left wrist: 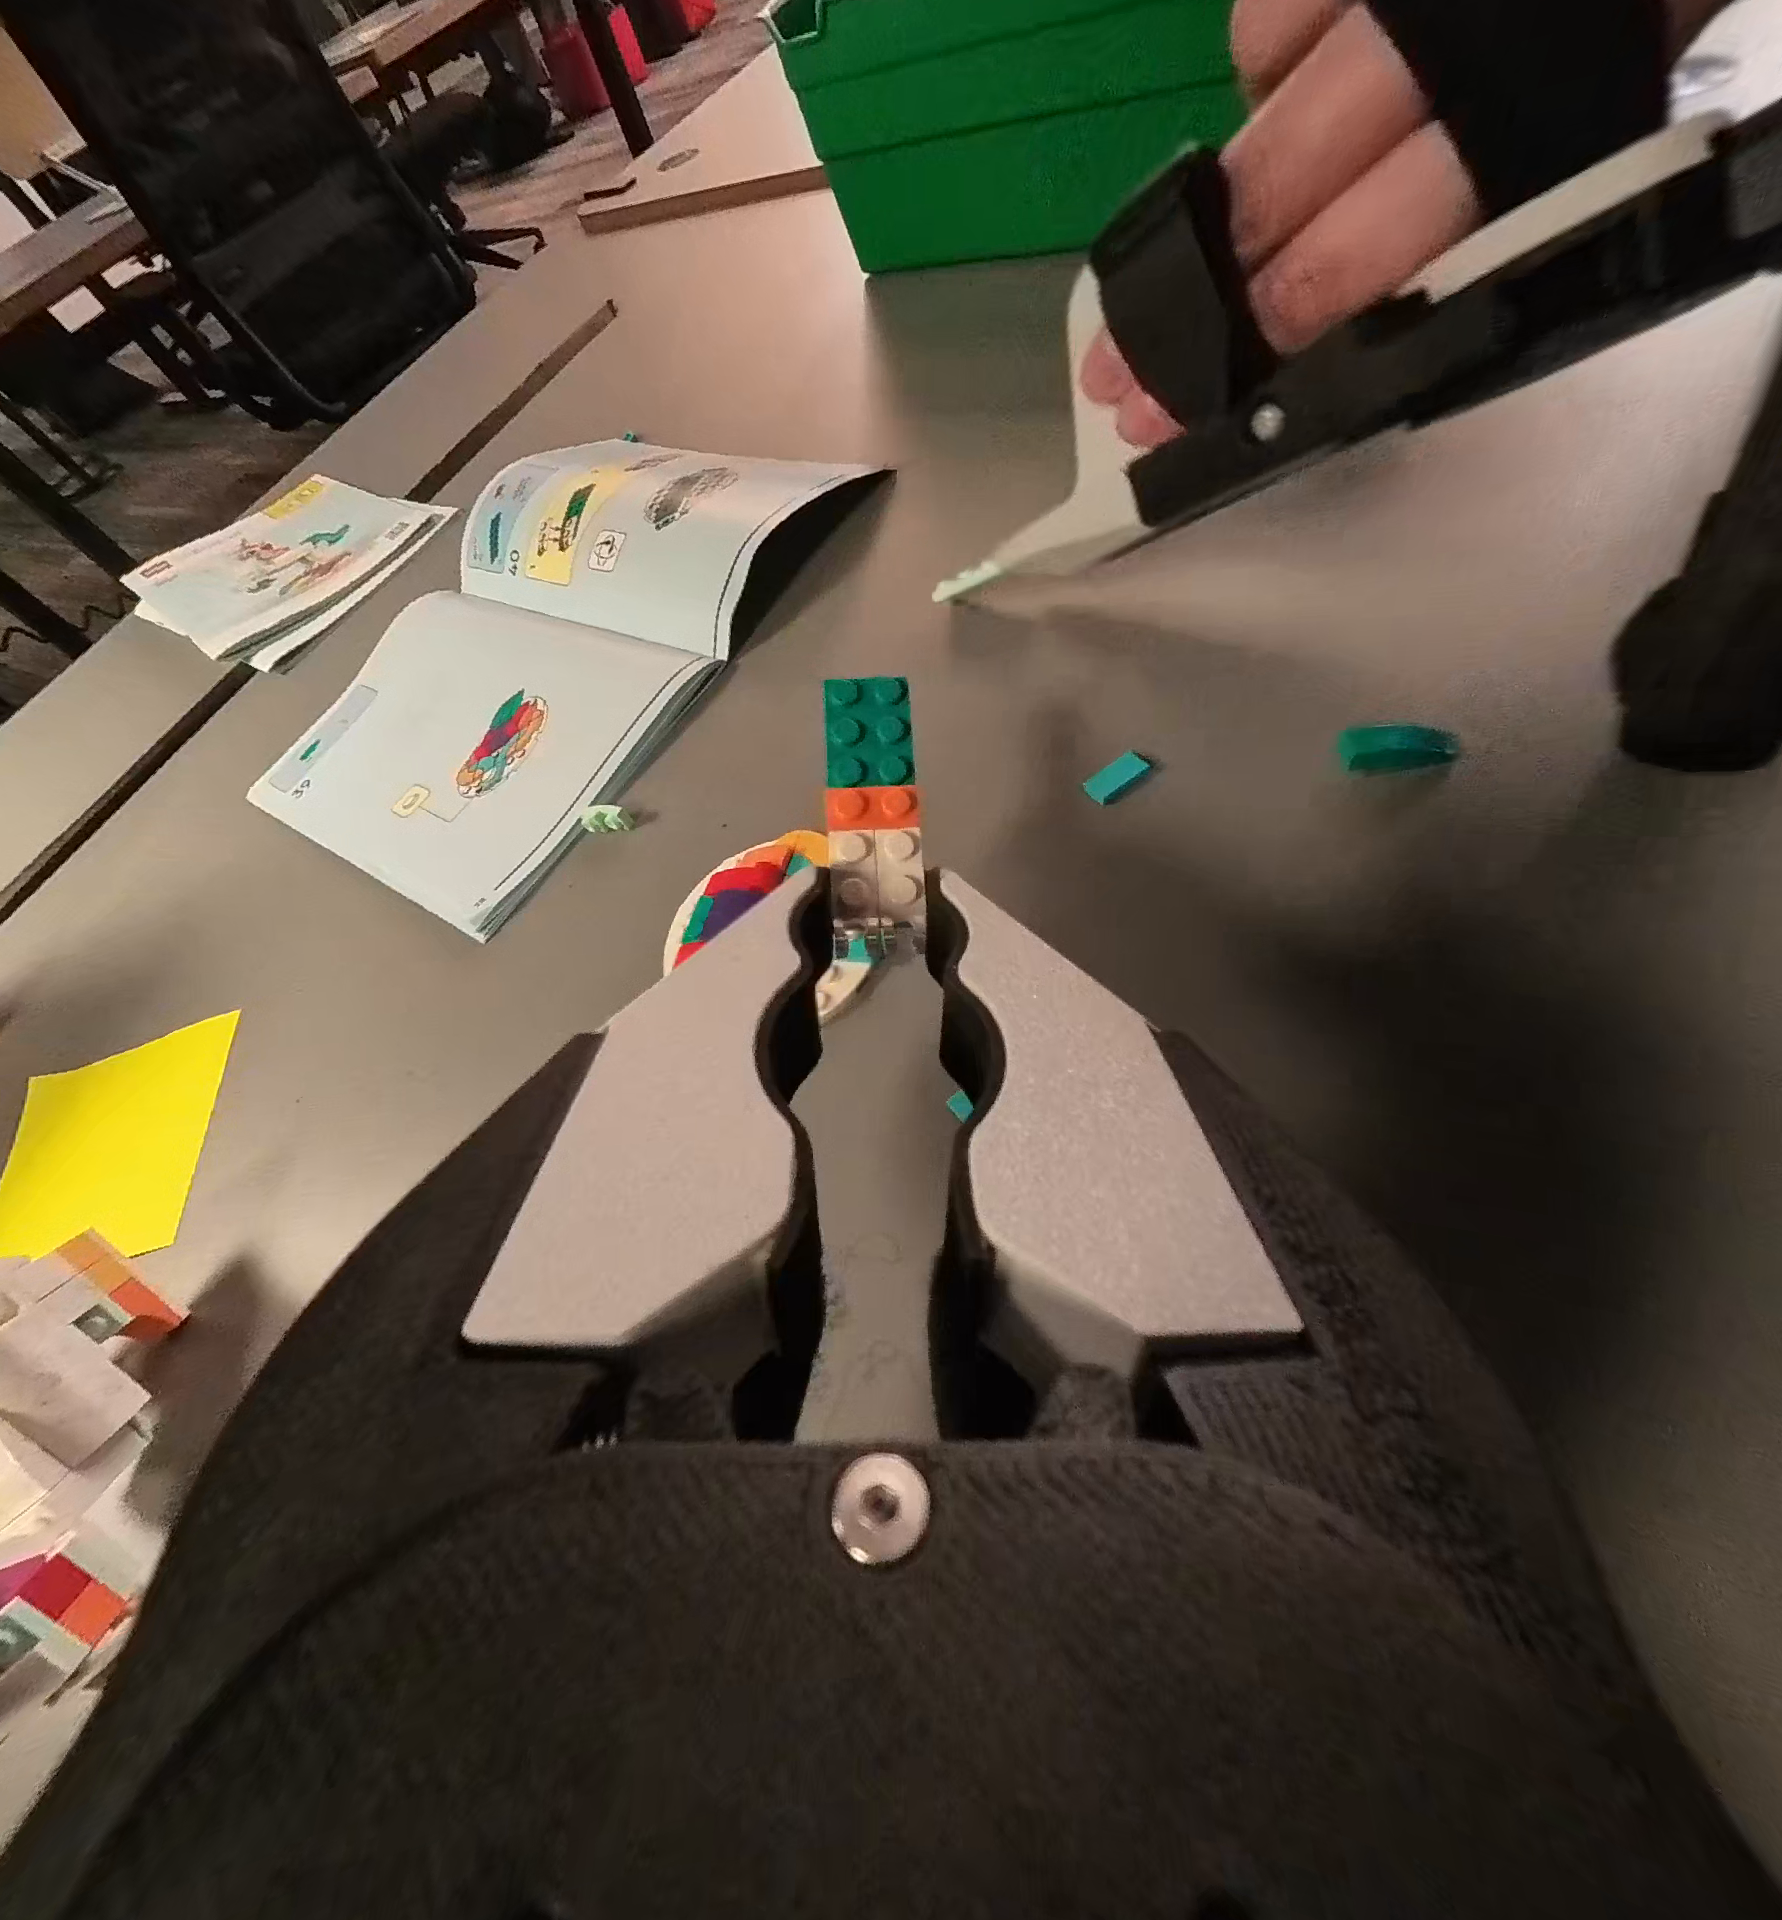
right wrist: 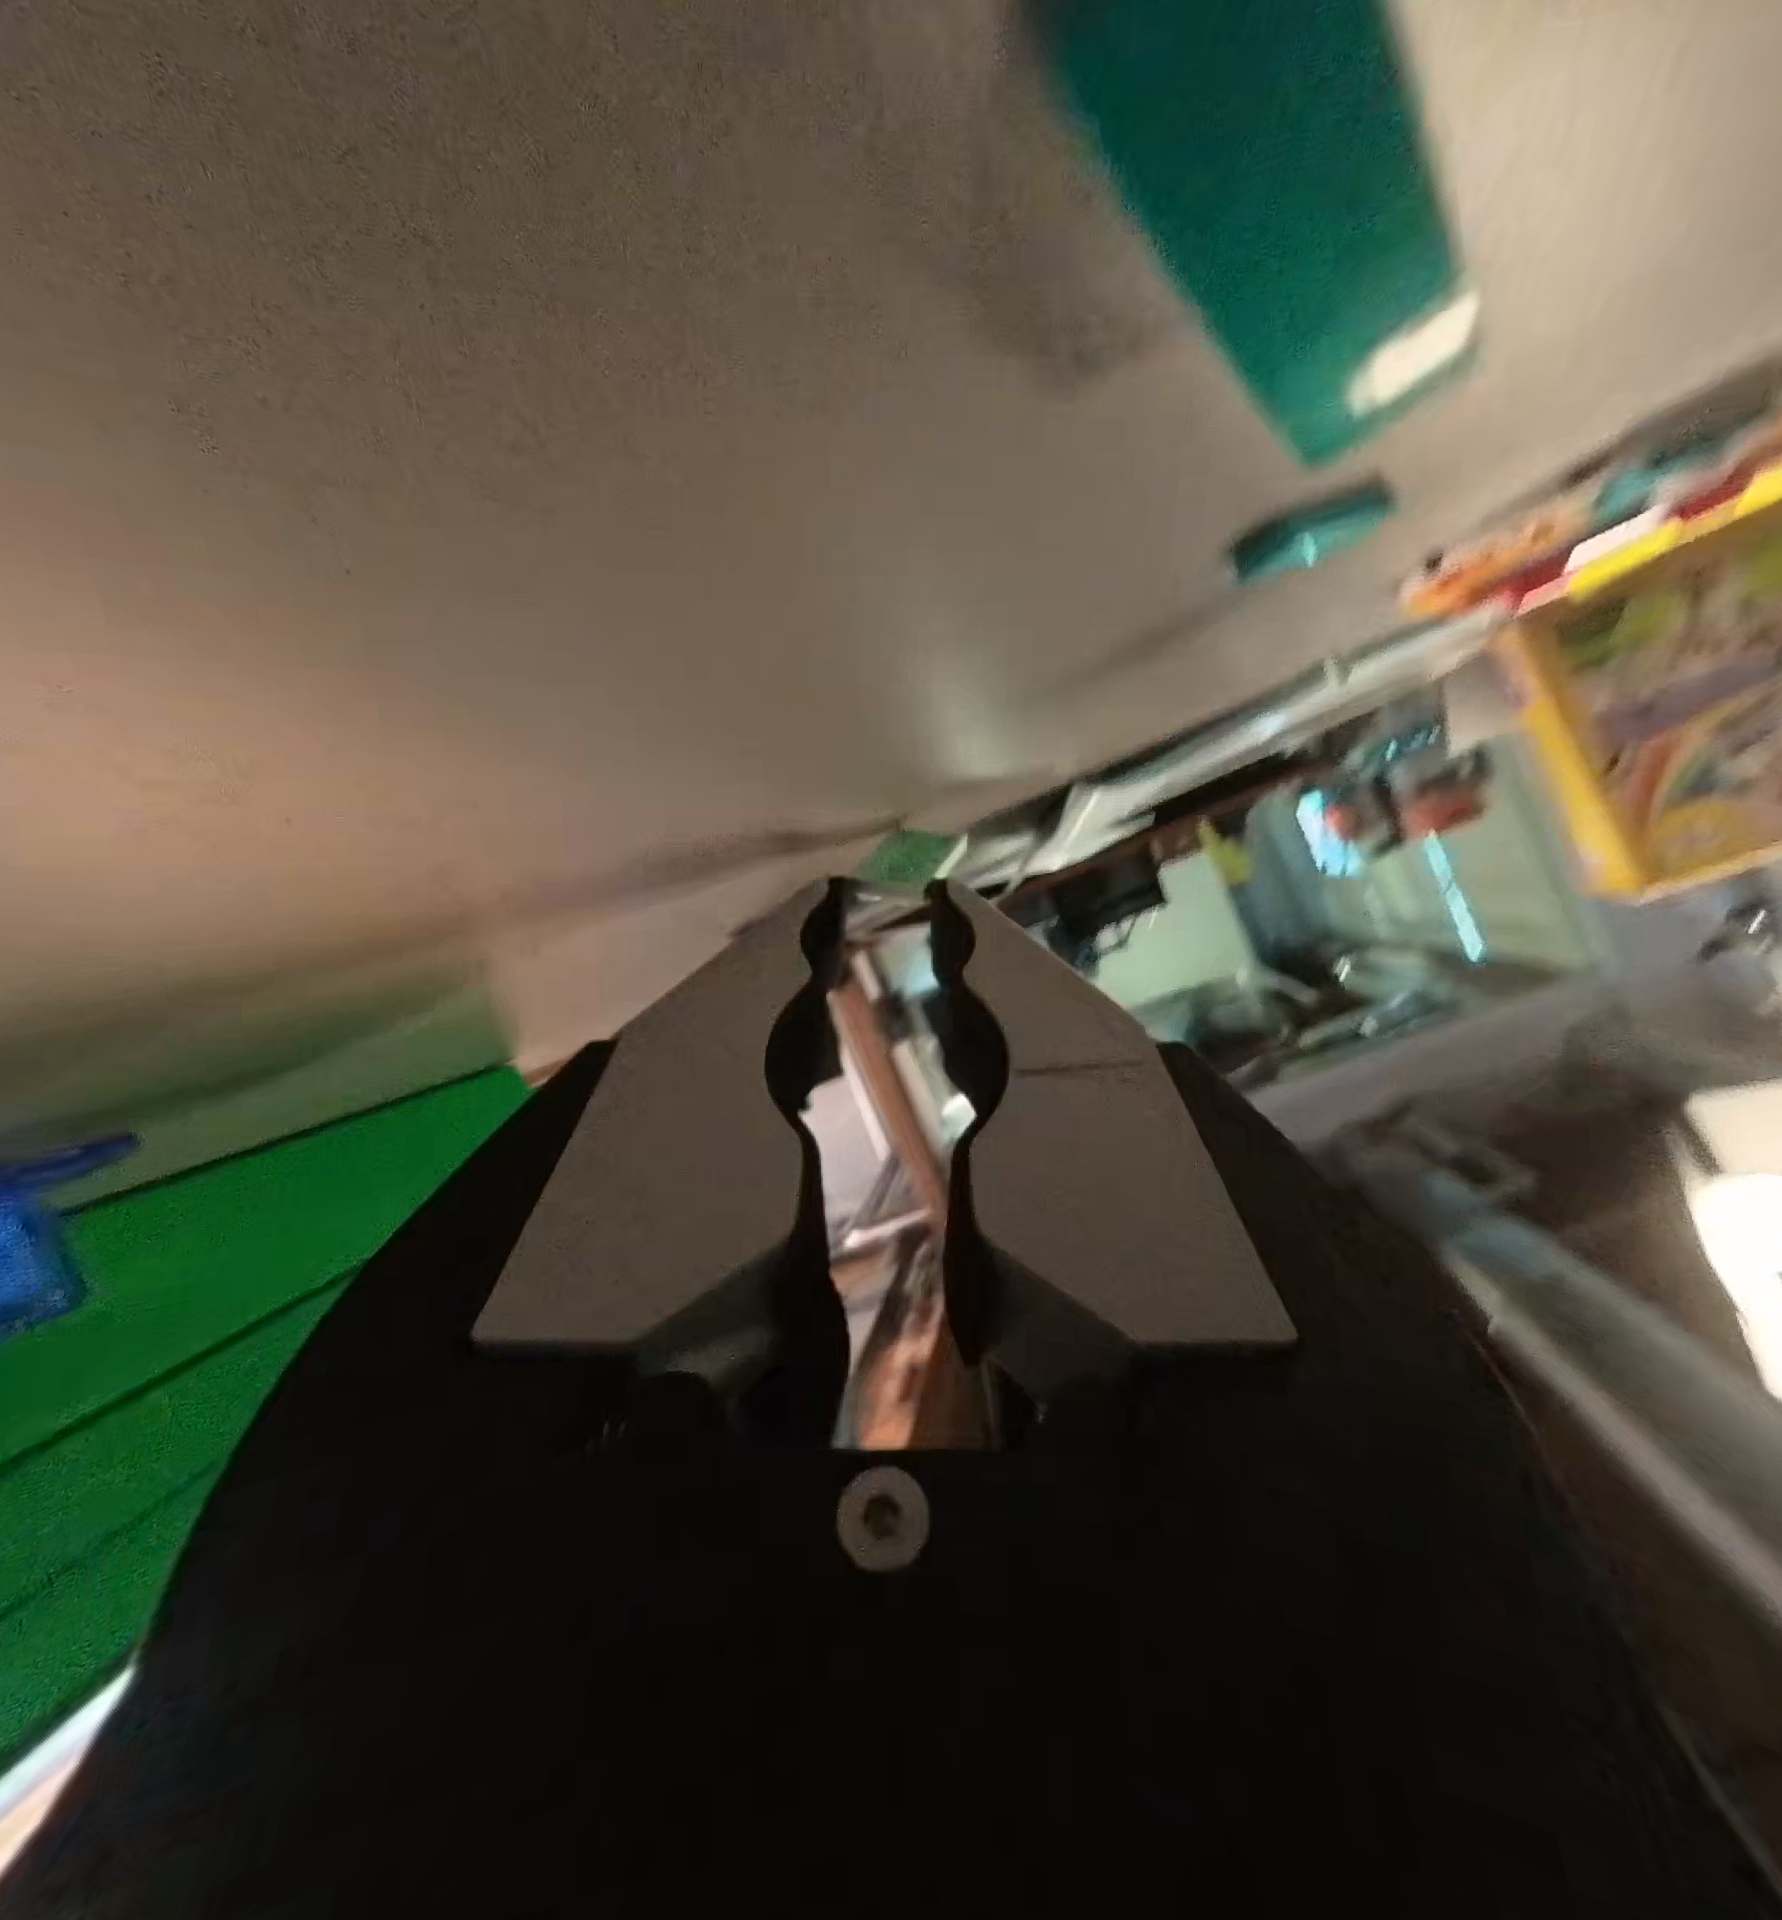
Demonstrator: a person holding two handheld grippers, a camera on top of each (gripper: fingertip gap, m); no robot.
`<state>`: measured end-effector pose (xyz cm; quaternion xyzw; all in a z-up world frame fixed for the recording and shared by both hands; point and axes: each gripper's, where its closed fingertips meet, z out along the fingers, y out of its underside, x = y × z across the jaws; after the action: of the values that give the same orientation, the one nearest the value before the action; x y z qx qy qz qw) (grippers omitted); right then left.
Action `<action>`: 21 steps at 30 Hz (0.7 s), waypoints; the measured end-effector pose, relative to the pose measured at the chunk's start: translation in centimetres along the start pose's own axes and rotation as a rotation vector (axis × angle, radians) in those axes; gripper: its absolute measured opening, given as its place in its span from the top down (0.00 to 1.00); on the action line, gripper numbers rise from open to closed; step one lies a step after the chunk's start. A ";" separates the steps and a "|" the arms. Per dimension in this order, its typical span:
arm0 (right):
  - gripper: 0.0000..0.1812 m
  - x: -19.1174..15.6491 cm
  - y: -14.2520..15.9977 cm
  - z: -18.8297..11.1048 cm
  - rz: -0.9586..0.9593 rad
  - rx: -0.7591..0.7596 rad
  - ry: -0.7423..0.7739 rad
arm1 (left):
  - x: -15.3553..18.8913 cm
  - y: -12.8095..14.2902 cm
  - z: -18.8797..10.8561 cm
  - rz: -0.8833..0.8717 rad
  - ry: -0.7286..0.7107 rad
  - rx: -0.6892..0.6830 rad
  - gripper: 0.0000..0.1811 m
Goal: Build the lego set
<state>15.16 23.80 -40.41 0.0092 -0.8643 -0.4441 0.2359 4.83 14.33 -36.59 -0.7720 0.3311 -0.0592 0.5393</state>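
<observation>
left gripper [left wrist: 876, 914] clamping brick strip [left wrist: 869, 790], booklet [left wrist: 513, 748] open

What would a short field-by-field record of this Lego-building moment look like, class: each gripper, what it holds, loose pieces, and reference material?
left gripper: shut on brick strip
brick strip: teal, orange and white studded plates, jutting forward
right gripper: slightly open, empty, view blurred
loose pieces: teal tile, teal curved piece on grey table
reference: open instruction booklet
behind: green bin

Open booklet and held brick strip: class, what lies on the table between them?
In the left wrist view, only a small pale-green piece lies between the open booklet and the brick strip.
</observation>
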 end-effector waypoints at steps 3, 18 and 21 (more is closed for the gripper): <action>0.90 0.5 -2.0 -1.6 -0.064 0.143 0.021 | 0.0 0.1 0.0 0.002 0.000 -0.005 0.92; 0.86 -0.9 -3.7 -4.4 1.415 0.897 -0.895 | 0.2 0.2 0.0 -0.005 0.020 -0.011 0.91; 0.81 1.0 -4.3 -4.3 1.514 1.030 -0.878 | 0.3 0.4 0.2 -0.005 0.032 -0.019 0.92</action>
<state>15.29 17.68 -41.20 -0.6042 -0.7395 0.2846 0.0844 4.95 14.20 -37.12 -0.7768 0.3382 -0.0700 0.5265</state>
